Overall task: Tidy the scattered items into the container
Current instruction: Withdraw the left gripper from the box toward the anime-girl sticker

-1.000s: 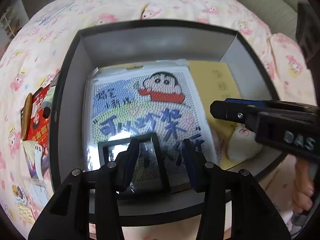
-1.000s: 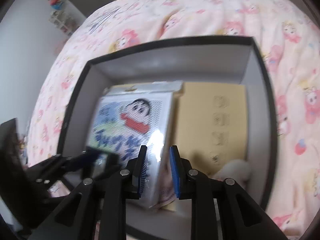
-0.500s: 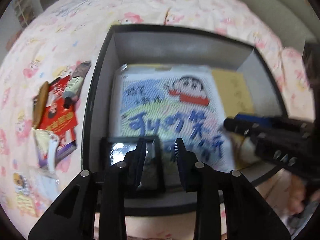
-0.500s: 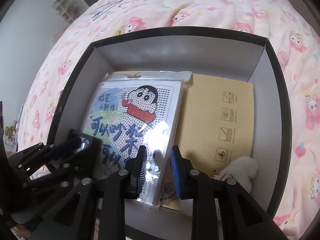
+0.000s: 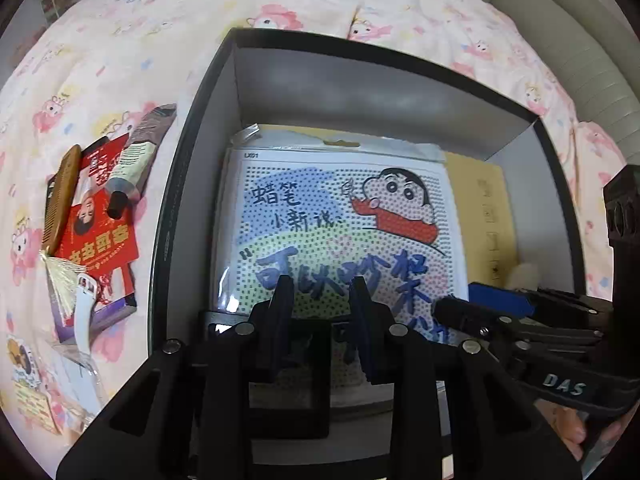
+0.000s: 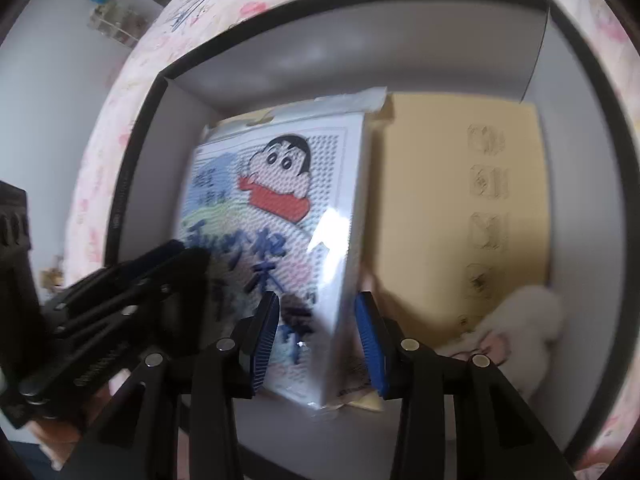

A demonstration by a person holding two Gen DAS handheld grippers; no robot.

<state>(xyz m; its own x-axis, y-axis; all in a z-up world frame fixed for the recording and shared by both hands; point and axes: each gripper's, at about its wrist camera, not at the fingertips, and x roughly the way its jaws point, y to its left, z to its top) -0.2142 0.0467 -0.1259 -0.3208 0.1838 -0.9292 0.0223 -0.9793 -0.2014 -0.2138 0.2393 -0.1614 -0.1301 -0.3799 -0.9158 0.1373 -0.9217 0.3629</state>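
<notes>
Pink cartoon-print bedding is filling the background, with a grey-green cushioned edge showing at the far right of the left wrist view and a pale wall with a small shelf showing in the right wrist view.

I am holding my left gripper over the near end of the black box; its jaws are standing apart with nothing between them, hovering above a small black frame lying on the box floor. My right gripper is also gaping, its blue pads straddling the near corner of the cartoon bead kit without pressing on it; that view is blurred.

Moving outward: the kit is lying flat in the box, overlapping a tan cardboard sheet. A white plush toy is sitting in the near right corner of the box.

Outside the box, on the bedding to its left, items are waiting in a loose pile: a red booklet, a wooden comb lying on it, a hand-cream tube across its top, and a white strap-like object.
</notes>
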